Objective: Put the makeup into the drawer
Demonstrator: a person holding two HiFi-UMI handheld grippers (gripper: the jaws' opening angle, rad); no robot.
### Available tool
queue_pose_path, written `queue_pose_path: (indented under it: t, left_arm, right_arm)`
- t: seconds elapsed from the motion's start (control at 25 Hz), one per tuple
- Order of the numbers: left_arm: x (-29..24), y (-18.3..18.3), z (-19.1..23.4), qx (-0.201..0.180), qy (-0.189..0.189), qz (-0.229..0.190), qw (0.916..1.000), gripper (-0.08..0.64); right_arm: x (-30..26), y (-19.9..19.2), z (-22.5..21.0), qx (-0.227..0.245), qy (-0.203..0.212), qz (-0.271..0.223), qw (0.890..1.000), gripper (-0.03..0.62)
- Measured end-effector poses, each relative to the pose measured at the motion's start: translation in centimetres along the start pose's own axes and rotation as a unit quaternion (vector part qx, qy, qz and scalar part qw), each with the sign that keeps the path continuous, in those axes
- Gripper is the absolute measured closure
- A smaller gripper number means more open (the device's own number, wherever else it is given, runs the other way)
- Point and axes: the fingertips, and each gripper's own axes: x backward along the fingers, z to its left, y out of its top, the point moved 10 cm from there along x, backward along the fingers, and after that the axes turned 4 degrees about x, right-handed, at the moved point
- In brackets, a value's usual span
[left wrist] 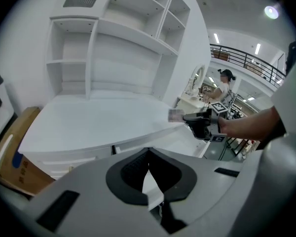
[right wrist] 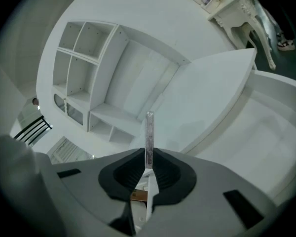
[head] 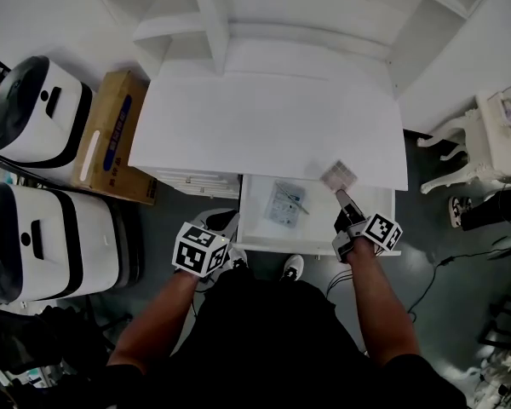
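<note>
A white desk (head: 264,126), a white drawer (head: 319,228), a brown cardboard box (head: 111,143) with a blue stripe.

A cardboard box (head: 112,139) stands on the floor against the left side of the white table (head: 264,118). Left of the box sit two white machines with black bands (head: 43,109), one of them nearer (head: 51,245). An open white shelf unit (head: 264,7) rises at the table's far edge, and to the right a white carved-leg stand (head: 481,139) stands with cables (head: 460,258) on the dark floor nearby.
</note>
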Motion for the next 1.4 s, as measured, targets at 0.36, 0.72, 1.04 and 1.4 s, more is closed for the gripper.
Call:
queue_pose_path:
  t: [0.36,0.72,1.04,1.4]
  left_arm:
    - [-0.2,-0.9,1.0,0.012,0.005,0.007,0.9999,0.555]
    - [0.5,-1.8,1.9,0.021,0.007,0.009,0.9997,0.555]
    - [1.5,-3.0,2.5,0.041,0.013,0.005,0.9991,0.555]
    - [2.5,-4.3,3.3,0.064,0.023,0.007,0.9977,0.555]
  right_arm:
    - [-1.0,-4.0,3.8,0.193,0.005,0.124,0.973,0.532]
    - [-6.4,-10.9,5.4,0.545,-0.046,0.31,0.777,0.532]
    - [-10.4,-14.6,3.4,0.567,-0.039,0.402,0.718,0.532]
    - [-12.5,-16.6,1.8,0.438,-0.027,0.453,0.776,0.532]
